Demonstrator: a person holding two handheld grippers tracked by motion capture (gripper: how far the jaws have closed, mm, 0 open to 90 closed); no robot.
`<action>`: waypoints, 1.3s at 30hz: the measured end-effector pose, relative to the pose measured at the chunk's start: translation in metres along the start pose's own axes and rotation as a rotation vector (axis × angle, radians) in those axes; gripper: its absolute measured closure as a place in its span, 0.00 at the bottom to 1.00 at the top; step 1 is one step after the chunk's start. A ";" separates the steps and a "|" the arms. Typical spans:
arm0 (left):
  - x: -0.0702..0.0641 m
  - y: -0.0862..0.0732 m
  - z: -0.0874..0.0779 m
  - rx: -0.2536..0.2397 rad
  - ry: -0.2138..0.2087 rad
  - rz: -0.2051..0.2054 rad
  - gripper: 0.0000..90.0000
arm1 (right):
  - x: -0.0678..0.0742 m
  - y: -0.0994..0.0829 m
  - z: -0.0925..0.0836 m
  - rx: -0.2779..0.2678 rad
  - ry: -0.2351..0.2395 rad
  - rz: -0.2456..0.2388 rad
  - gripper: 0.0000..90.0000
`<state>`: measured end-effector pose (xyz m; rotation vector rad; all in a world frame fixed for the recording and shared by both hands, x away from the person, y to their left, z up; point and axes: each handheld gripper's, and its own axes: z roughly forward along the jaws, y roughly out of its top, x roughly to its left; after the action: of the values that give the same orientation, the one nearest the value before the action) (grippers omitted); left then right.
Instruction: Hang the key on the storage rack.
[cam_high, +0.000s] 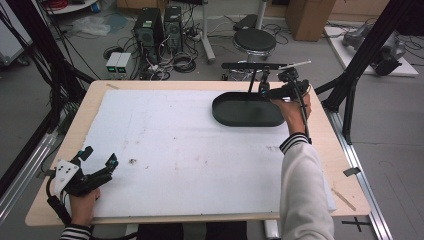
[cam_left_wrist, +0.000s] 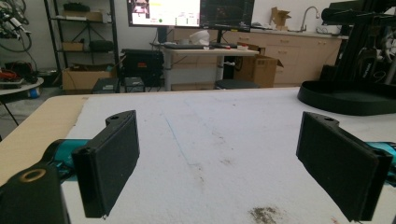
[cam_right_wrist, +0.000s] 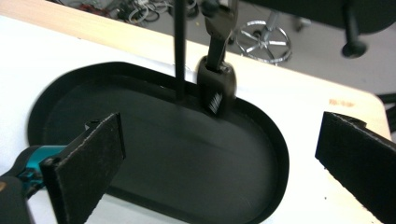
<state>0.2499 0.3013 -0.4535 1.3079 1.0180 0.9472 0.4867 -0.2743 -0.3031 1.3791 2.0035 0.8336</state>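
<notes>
A black oval tray (cam_high: 235, 112) lies empty at the far right of the white sheet (cam_high: 175, 145). My right gripper (cam_high: 267, 93) hovers over the tray's right end, held by a hand in a white sleeve; in the right gripper view its jaws stand wide apart above the tray (cam_right_wrist: 154, 154) with nothing between them (cam_right_wrist: 224, 140). My left gripper (cam_high: 100, 156) rests low at the near left corner, open and empty (cam_left_wrist: 219, 140), pointing across the sheet toward the tray (cam_left_wrist: 345, 100).
A black clamp foot (cam_right_wrist: 215, 88) and a thin rod (cam_right_wrist: 179, 51) of a stand (cam_high: 255, 65) sit at the tray's far rim. A small dark smudge (cam_high: 133, 161) marks the sheet near the left gripper. Bare wood borders the sheet; black frame posts (cam_high: 365, 45) rise at the right.
</notes>
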 end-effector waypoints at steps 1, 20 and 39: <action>0.000 0.000 0.000 -0.001 0.001 0.002 0.15 | 0.000 -0.001 -0.006 -0.017 0.017 -0.004 0.00; -0.002 0.000 0.000 -0.006 0.001 0.015 0.15 | 0.015 -0.144 -0.067 -0.512 0.247 -0.017 0.00; -0.002 -0.001 -0.002 -0.021 0.001 0.022 0.15 | 0.024 -0.234 -0.048 -0.635 0.252 -0.005 0.01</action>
<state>0.2475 0.2997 -0.4541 1.3038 0.9938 0.9729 0.3046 -0.3250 -0.4506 0.9319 1.6808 1.5373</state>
